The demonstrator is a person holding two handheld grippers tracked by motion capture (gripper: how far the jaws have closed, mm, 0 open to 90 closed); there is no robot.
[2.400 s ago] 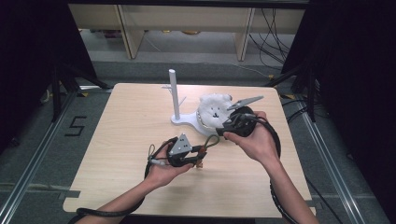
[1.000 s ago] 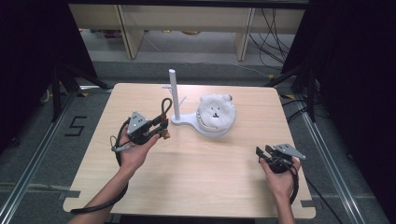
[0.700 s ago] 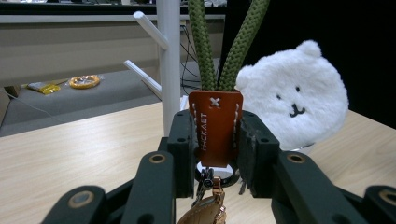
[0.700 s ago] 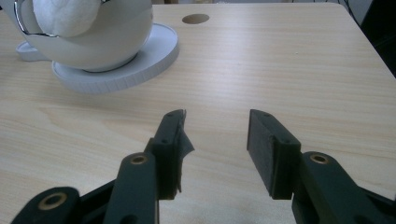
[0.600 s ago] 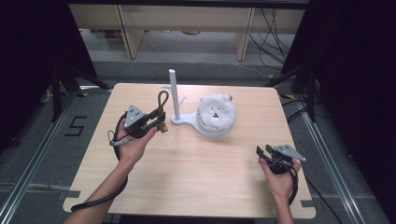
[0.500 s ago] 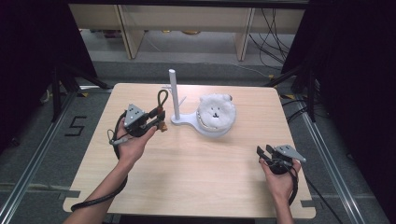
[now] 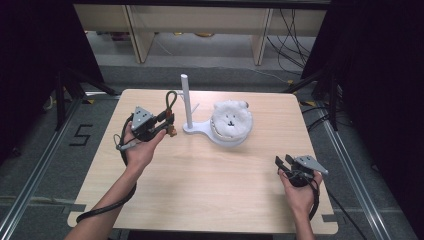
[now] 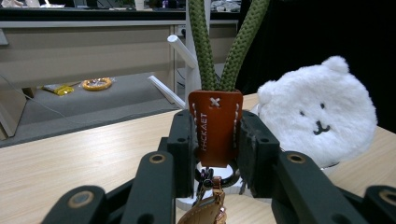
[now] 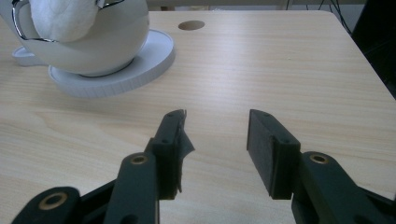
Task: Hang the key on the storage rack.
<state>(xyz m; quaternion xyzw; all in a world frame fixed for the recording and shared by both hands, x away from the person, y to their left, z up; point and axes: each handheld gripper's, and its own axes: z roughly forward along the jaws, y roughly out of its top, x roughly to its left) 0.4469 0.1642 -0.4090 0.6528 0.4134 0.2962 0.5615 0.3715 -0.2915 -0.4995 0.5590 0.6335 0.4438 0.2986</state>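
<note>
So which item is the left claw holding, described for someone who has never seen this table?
Start at the wooden table and find the white stand with its upright post near the far edge. Just left of it, the left claw grips a keychain: an orange leather tab with an olive-green cord loop rising above it. Its neighbour, the fluffy white bear pouch, is round and furry.

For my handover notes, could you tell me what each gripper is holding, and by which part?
The left gripper clamps the keychain by its brown leather tab, green cord loop pointing up. The right gripper is open and holds nothing.
</note>
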